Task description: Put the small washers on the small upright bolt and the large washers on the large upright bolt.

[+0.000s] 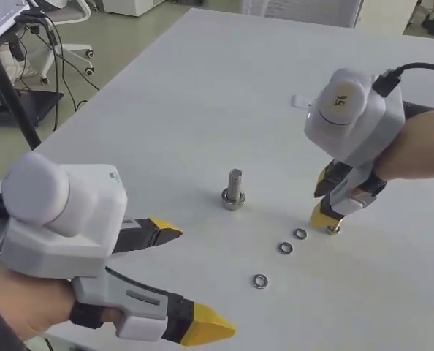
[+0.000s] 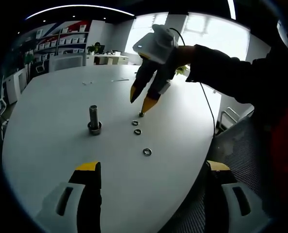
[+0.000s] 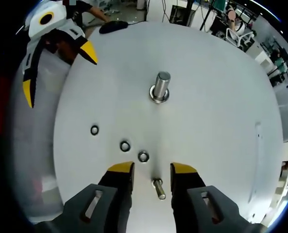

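Nearest, the yellow-tipped fingers (image 1: 210, 327) of the left gripper (image 1: 206, 281) are held wide apart and empty, three shiny round washers (image 1: 286, 248) are laid on the smooth white table (image 1: 202, 110), the thin small bolt (image 3: 158, 188) is stood between the narrowly parted fingers of the right gripper (image 3: 152, 168), and the thick large bolt (image 1: 234, 186) is seen beyond.

I count three loose washers: one (image 3: 143, 156), a second (image 3: 125, 145) and a third (image 3: 94, 129), all looking much alike in size from here. There are two bolts, one large bolt (image 3: 160, 87) and one small bolt (image 3: 158, 188). One ring (image 1: 233, 202) sits around the large bolt's base; I cannot tell whether it is a fourth washer. I hold two grippers, my left gripper (image 2: 152, 167) and my right gripper (image 3: 152, 170).
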The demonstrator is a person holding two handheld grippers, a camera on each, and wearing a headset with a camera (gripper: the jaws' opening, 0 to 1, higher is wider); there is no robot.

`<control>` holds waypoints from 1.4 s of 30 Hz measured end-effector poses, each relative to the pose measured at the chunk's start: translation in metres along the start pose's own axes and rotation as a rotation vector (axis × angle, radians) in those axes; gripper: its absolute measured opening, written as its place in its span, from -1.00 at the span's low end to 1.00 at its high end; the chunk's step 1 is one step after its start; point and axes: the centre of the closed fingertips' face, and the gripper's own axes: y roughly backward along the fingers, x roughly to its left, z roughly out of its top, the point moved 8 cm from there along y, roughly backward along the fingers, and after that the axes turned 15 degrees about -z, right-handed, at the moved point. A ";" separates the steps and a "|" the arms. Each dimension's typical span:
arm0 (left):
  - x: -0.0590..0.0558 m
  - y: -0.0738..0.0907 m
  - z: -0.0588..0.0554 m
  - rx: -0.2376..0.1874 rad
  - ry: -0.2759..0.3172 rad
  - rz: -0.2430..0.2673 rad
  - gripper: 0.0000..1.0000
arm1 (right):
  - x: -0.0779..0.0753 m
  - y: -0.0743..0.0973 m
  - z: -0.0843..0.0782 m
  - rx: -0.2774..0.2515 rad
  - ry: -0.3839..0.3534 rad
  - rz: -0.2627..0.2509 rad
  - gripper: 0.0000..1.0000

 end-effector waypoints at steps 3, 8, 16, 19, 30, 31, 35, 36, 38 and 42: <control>0.000 0.000 0.000 -0.002 0.000 0.000 0.75 | 0.001 -0.005 0.002 0.005 0.011 0.008 -0.38; 0.000 0.000 0.000 -0.004 0.000 0.000 0.75 | 0.006 -0.013 0.004 0.017 0.029 0.030 -0.39; 0.000 0.001 0.000 -0.008 0.000 -0.001 0.75 | 0.012 -0.021 0.006 0.027 0.047 0.050 -0.42; 0.000 0.001 0.000 -0.010 0.001 0.001 0.75 | 0.013 -0.028 0.004 0.035 0.052 0.059 -0.45; 0.000 0.001 0.000 -0.012 0.001 0.001 0.75 | 0.018 -0.035 0.003 0.053 0.090 0.071 -0.58; 0.000 0.001 0.000 -0.011 0.001 0.001 0.75 | 0.018 -0.035 0.003 0.052 0.088 0.072 -0.58; 0.000 0.001 0.000 -0.013 0.002 0.002 0.75 | 0.018 -0.038 0.003 0.055 0.091 0.074 -0.61; 0.000 0.001 0.000 -0.013 0.001 0.002 0.75 | 0.018 -0.039 0.003 0.059 0.094 0.072 -0.61; 0.000 0.001 0.000 -0.013 0.001 0.001 0.75 | 0.017 -0.040 0.002 0.063 0.096 0.074 -0.61; 0.000 0.001 0.001 -0.015 0.001 0.002 0.75 | 0.018 -0.040 0.002 0.067 0.098 0.073 -0.62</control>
